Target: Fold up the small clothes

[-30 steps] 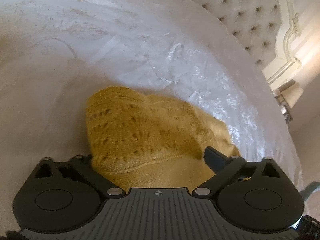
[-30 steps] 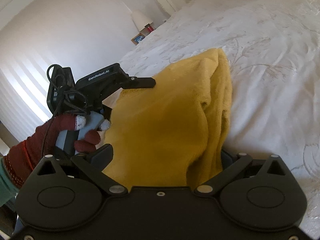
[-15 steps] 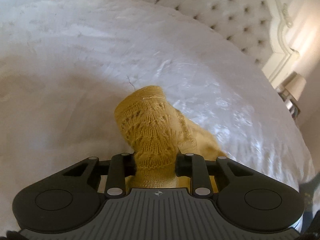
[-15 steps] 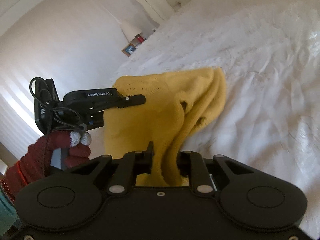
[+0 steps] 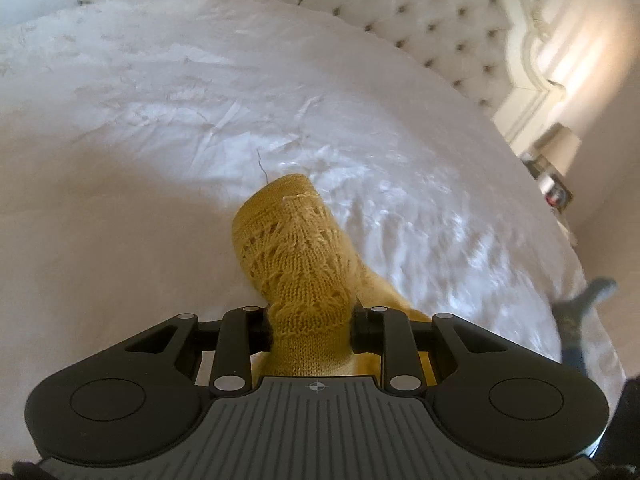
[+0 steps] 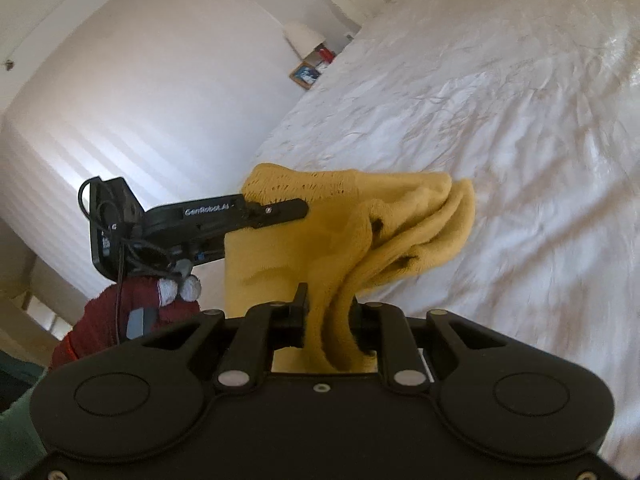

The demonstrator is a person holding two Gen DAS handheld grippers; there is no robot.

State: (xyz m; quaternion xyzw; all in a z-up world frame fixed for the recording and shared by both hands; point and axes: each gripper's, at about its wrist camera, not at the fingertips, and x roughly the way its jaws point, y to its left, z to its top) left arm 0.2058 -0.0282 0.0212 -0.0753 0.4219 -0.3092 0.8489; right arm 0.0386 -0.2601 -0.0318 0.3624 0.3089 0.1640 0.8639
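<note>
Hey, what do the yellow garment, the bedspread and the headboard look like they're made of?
Yellow knit garment: looks like wool or acrylic yarn, matte, with visible stitches and an openwork lace pattern.
White bedspread: woven fabric with a faint sheen, possibly satin or jacquard; creases catch the light and a raised pattern shows.
Tufted headboard: padded upholstery with buttoned dimples, pale; fabric or leatherette, hard to tell.
</note>
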